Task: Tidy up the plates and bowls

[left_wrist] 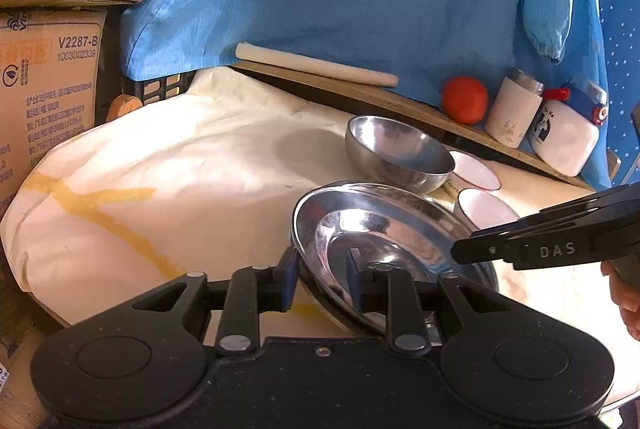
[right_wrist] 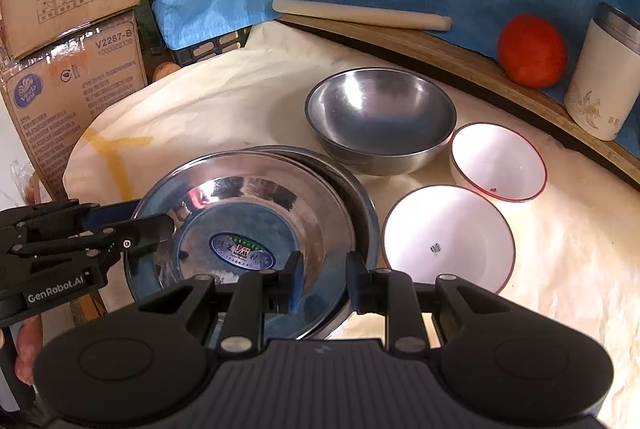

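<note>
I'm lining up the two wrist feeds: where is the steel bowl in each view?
Left wrist view: the steel bowl sits right of centre, behind the steel plate that the left gripper straddles.
Right wrist view: the steel bowl sits above centre, behind the plate and left of the far white bowl.
Shared landmark: the orange ball on the wooden ledge, behind and right of the bowl.

Left tool (left_wrist: 322,275) astride steel plate (left_wrist: 384,229) rim

Steel bowl (right_wrist: 380,121) behind stacked plates (right_wrist: 244,229).
</note>
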`<control>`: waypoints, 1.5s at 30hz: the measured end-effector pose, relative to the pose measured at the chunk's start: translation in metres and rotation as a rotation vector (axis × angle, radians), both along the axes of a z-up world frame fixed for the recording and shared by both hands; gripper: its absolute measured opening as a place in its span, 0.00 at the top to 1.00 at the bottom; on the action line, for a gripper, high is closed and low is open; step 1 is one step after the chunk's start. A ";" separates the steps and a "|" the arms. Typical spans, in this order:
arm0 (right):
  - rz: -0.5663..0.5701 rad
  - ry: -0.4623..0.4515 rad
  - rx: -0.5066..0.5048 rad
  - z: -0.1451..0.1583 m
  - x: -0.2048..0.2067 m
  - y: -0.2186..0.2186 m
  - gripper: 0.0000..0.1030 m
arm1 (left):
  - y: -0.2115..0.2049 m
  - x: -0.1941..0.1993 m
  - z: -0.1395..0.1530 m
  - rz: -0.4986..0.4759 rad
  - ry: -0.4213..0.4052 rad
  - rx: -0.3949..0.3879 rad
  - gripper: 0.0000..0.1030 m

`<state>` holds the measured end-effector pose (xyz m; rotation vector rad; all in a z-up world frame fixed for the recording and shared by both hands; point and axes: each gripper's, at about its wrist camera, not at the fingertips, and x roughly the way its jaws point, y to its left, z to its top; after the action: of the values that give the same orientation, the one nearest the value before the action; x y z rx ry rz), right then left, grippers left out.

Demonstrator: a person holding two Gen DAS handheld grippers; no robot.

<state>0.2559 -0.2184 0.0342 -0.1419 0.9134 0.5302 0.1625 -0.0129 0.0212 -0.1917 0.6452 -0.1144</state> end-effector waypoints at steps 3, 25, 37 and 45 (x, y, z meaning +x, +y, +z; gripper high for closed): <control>-0.004 -0.008 0.007 0.001 -0.001 -0.003 0.73 | 0.002 0.004 -0.006 -0.001 0.028 -0.010 0.70; -0.051 -0.084 0.125 0.017 0.007 -0.029 0.08 | 0.020 0.022 0.017 0.088 -0.083 -0.092 0.01; -0.106 -0.137 0.203 0.021 0.035 -0.063 0.01 | 0.011 0.077 0.021 0.053 -0.035 -0.090 0.01; -0.112 -0.182 0.238 0.023 0.074 -0.072 0.01 | -0.001 0.120 0.017 0.029 0.014 -0.074 0.01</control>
<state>0.3303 -0.2907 0.0569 0.0749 0.6707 0.5089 0.2820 -0.0136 0.0378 -0.2733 0.6519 -0.1093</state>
